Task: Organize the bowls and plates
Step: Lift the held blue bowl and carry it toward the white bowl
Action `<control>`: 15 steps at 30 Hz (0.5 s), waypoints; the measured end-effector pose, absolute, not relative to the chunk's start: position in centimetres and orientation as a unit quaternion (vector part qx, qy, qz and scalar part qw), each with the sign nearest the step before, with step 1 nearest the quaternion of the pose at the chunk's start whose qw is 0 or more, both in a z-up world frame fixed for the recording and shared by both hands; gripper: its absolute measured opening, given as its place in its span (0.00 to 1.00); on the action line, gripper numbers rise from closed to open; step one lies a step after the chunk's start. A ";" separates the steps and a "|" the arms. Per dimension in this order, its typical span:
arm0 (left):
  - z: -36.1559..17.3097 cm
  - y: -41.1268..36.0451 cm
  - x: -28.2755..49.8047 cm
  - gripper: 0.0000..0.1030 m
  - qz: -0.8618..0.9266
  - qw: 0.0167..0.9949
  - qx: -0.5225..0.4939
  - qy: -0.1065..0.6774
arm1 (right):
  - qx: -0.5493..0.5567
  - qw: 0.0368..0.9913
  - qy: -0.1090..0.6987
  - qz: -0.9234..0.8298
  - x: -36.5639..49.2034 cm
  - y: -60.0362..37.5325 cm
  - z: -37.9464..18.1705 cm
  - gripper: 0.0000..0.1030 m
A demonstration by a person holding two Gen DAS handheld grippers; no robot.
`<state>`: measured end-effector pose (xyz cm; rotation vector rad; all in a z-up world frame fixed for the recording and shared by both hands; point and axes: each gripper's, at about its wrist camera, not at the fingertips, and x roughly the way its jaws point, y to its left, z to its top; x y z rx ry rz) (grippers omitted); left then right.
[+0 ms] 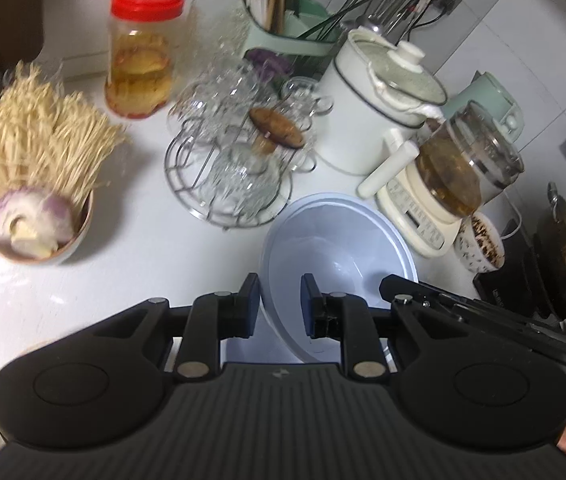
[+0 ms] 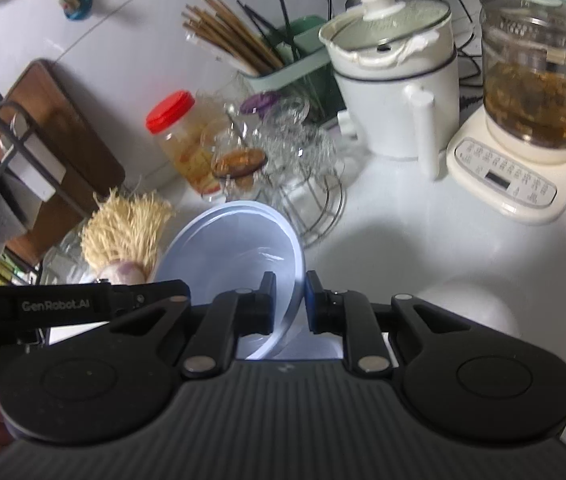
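A pale blue bowl [image 1: 335, 256] is held above the white counter between both grippers. My left gripper [image 1: 281, 306] is shut on the bowl's left rim, one finger outside and one inside. In the right wrist view the same bowl [image 2: 227, 248] tilts, and my right gripper [image 2: 289, 302] is shut on its right rim. The right gripper's arm [image 1: 483, 312] shows at the bowl's far side in the left wrist view. A smaller bowl [image 1: 63, 248] with onion and enoki mushrooms stands to the left on the counter.
Behind the bowl stand a wire rack of glass cups [image 1: 235, 152], a red-lidded jar [image 1: 143, 52], a white electric pot [image 1: 379, 100], a glass kettle on a cream base [image 2: 535, 92], a utensil holder [image 2: 291, 64] and a patterned cup [image 1: 479, 244]. A cutting board [image 2: 59, 136] leans at the left.
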<state>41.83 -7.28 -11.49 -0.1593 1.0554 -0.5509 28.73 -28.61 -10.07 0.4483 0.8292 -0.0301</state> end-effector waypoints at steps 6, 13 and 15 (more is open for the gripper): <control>-13.3 -6.4 40.8 0.23 -0.249 0.816 -0.075 0.516 | 0.211 0.880 0.424 -0.012 28.1 -27.6 -11.5 0.17; -15.3 -6.1 40.4 0.23 -0.242 0.808 -0.069 0.533 | 0.204 0.872 0.445 -0.015 28.0 -26.9 -12.8 0.17; -15.7 -6.1 40.4 0.23 -0.241 0.806 -0.065 0.537 | 0.199 0.870 0.451 -0.018 28.1 -26.6 -13.1 0.17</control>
